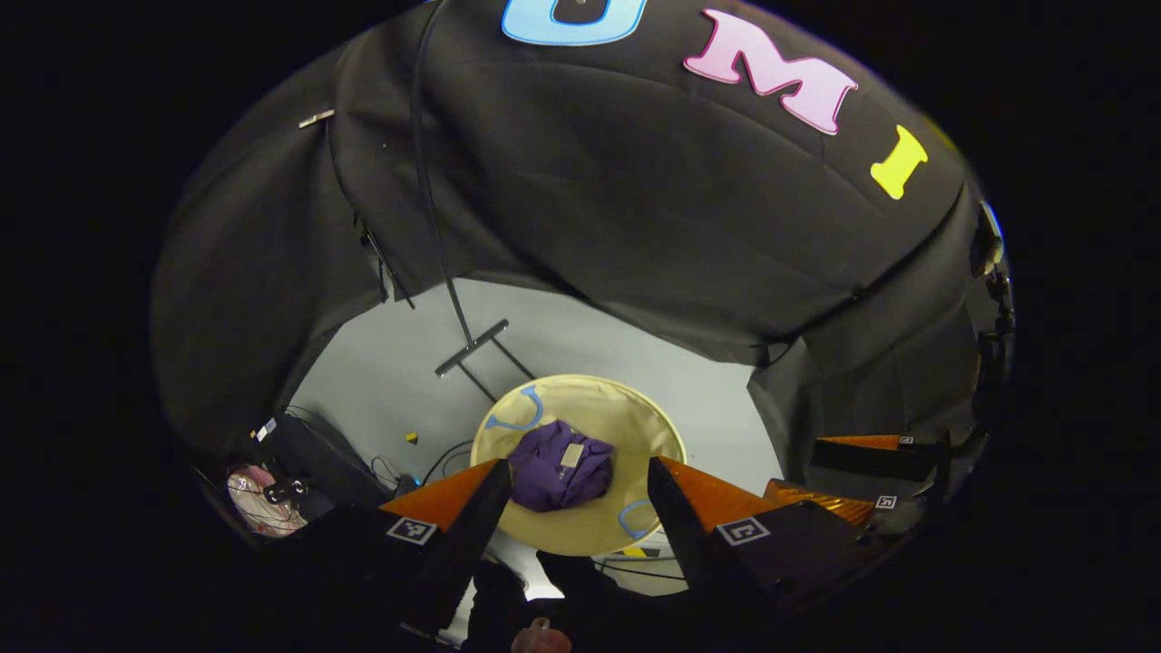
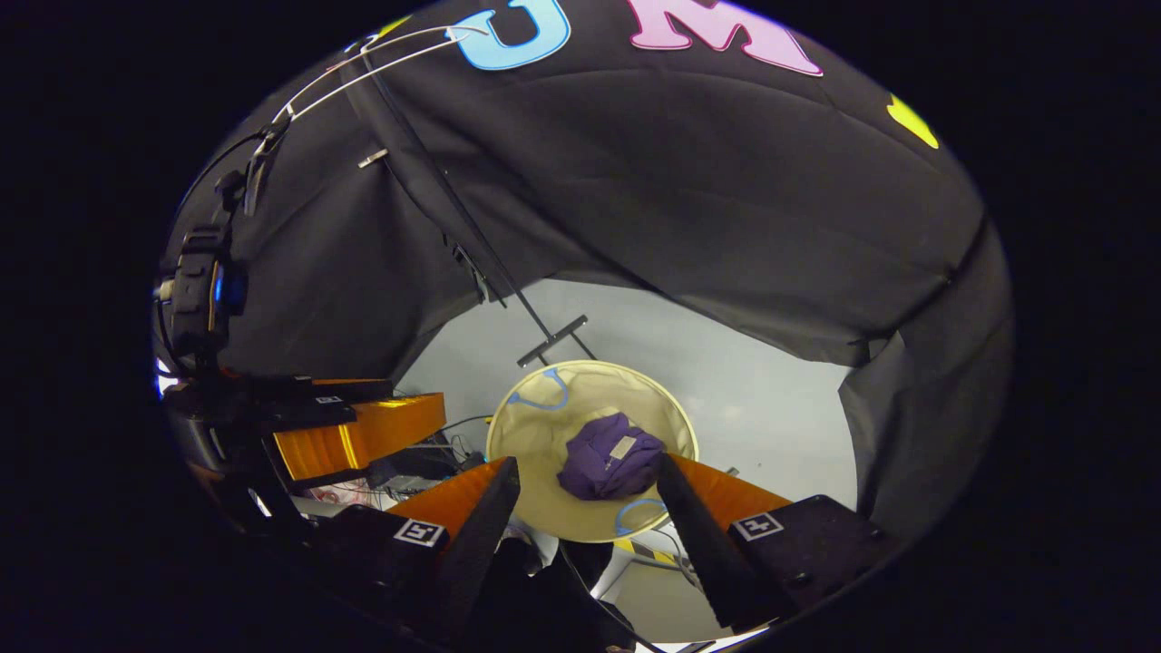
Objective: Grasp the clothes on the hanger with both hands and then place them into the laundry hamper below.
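Inside hamper (image 1: 648, 426), purple clothes (image 1: 560, 470) bunched w/ rim room; tools spread.

A: Left gripper (image 1: 573, 497) — black housings behind two wedge-shaped fingers, each carrying a square black-and-white marker tag.

B: Same on right gripper (image 2: 588, 493) — black blocks, one square tag per side. Ribbed side panel on the neighbouring unit.

The left gripper's fingers (image 1: 472, 517) cover the laundry hamper's (image 1: 635, 426) near rim; the hanger (image 2: 381, 54) is cut off at the top edge.
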Demonstrator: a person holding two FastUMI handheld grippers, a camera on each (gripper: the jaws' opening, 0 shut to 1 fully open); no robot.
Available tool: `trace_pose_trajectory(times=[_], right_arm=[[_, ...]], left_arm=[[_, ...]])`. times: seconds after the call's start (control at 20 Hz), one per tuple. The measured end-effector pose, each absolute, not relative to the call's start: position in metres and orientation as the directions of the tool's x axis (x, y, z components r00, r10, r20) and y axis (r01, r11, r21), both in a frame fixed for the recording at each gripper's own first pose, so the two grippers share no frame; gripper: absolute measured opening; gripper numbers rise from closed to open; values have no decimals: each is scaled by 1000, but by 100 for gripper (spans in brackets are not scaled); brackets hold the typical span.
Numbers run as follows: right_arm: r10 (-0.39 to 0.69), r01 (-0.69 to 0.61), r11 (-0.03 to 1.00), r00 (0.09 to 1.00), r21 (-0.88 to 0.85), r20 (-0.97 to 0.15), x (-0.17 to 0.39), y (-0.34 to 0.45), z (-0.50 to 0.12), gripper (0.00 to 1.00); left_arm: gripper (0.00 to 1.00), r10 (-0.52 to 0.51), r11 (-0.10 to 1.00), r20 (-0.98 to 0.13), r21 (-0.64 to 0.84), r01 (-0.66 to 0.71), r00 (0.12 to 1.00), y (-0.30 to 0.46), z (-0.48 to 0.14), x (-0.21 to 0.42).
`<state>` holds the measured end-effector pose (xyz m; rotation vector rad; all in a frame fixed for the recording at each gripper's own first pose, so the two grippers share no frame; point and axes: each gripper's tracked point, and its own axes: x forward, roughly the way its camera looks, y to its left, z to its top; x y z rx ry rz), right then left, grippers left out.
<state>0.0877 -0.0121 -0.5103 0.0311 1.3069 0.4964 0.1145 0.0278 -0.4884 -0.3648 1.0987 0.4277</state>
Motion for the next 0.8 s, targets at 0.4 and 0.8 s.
trace_pose_trajectory(times=[0.4,0.8], right_arm=[[373,-289,916,361,278,-855,75,6,-436,99],[324,-237,945,609,224,-724,60,29,-324,99]], left_arm=[[96,154,914,-788,-116,-389,596,30,-402,96],[96,151,948,-556,-152,-278,817,51,-281,64]])
